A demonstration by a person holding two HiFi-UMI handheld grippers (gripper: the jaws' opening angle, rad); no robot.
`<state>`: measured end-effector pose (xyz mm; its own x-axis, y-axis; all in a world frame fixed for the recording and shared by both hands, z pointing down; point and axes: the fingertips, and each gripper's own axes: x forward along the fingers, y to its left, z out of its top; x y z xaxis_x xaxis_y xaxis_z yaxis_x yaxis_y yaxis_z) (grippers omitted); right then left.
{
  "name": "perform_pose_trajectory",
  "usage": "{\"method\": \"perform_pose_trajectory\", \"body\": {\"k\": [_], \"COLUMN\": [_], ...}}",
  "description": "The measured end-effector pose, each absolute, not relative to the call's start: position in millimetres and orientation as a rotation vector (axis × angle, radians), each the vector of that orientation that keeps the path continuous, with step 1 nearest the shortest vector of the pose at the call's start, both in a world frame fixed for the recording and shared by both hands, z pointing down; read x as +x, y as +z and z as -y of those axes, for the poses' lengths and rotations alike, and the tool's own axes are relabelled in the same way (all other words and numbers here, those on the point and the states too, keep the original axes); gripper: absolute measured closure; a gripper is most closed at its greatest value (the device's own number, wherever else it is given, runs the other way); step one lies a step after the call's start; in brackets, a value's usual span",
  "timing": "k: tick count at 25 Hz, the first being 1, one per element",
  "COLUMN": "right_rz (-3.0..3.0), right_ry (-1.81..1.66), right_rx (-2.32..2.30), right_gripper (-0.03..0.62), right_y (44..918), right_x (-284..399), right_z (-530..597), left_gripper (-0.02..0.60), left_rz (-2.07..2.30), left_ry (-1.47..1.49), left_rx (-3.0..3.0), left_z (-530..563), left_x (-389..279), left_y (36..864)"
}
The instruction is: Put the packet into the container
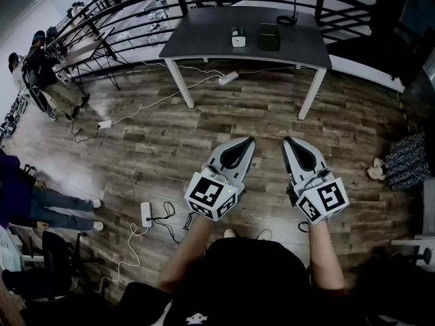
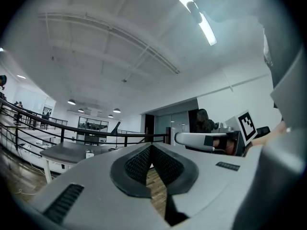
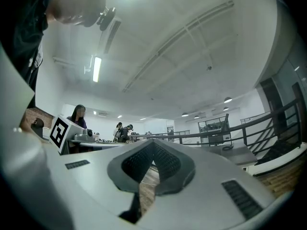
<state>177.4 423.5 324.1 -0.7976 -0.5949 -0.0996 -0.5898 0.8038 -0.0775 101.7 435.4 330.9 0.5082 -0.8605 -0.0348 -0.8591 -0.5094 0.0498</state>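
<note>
You hold both grippers level over the wooden floor (image 1: 170,134), well short of the dark table (image 1: 204,32). The left gripper (image 1: 248,142) has its jaws pressed together at the tips with nothing between them, as the left gripper view confirms. The right gripper (image 1: 288,142) is likewise fully closed and empty. The task's things stand near the middle of the tabletop. There is a small white object (image 1: 238,37), probably the packet. Just beside it is a black box-shaped item (image 1: 270,37), probably the container. At this range neither can be identified with certainty. Expect the packet to be light and possibly soft, so it may buckle or slide when pinched. Spread the jaws before the approach. Take hold across the packet's narrow side, near its middle, with moderate pressure.
</note>
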Motion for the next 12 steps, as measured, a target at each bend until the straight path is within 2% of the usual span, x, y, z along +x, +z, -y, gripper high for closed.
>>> {"method": "perform_pose_trajectory", "body": {"k": [12], "right_rz": [-2.873], "right_ry": [-0.076], "right_rx": [-0.936], "right_gripper": [0.589], "right_y": [325.6], "right_x": [184.3], "right_z": [-424.3], "left_gripper": [0.583], "left_rz": [1.552], "left_ry": [-0.072], "left_rx": [2.699], "left_z": [-436.2], "left_x": [112.0], "left_y": [332.3]}}
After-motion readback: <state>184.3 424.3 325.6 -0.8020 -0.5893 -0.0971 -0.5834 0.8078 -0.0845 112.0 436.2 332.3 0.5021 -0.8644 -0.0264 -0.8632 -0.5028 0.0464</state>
